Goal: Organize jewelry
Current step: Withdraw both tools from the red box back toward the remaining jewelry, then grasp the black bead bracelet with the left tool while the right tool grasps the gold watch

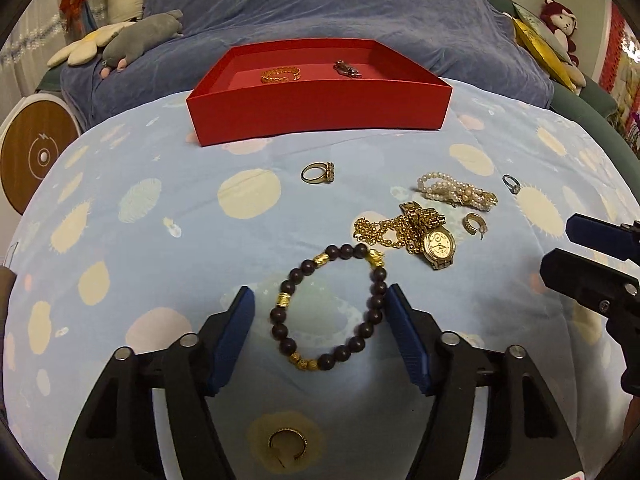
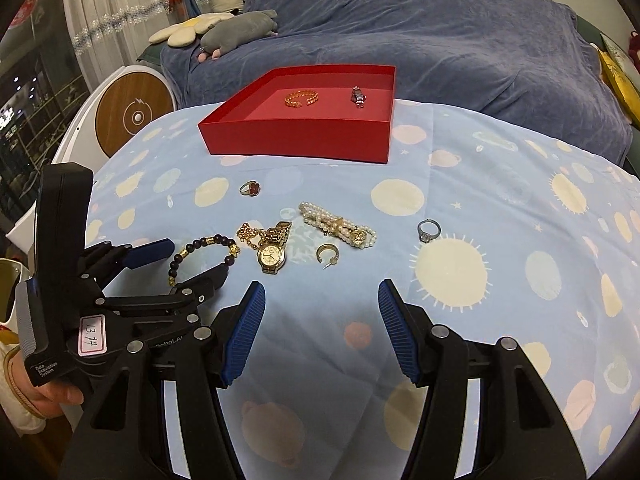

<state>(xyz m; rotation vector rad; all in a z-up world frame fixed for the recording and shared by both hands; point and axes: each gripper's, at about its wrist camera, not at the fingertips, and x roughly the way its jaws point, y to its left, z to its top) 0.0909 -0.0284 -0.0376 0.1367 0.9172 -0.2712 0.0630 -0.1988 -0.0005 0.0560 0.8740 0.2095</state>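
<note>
My left gripper [image 1: 320, 300] is open, its blue pads either side of a dark bead bracelet [image 1: 287, 332] with gold beads lying on the blue cloth. The bracelet also shows in the right wrist view [image 2: 208, 242]. Beyond it lie a gold watch [image 1: 438, 246], gold chain [image 1: 376, 230], pearl bracelet [image 1: 452, 192], gold hoop earring [image 1: 472, 224], gold ring [image 1: 318, 172] and silver ring [image 1: 512, 184]. The red tray [image 1: 320, 116] holds a gold bracelet [image 1: 280, 76] and a small watch [image 1: 346, 69]. My right gripper [image 2: 320, 292] is open and empty, nearer than the jewelry.
Another gold hoop [image 1: 286, 444] lies under my left gripper. A blue-covered sofa [image 2: 400, 32] with plush toys [image 2: 240, 34] stands behind the table. A round wood-faced device [image 2: 134, 116] stands at the left. The left gripper's body [image 2: 120, 300] is close beside my right gripper.
</note>
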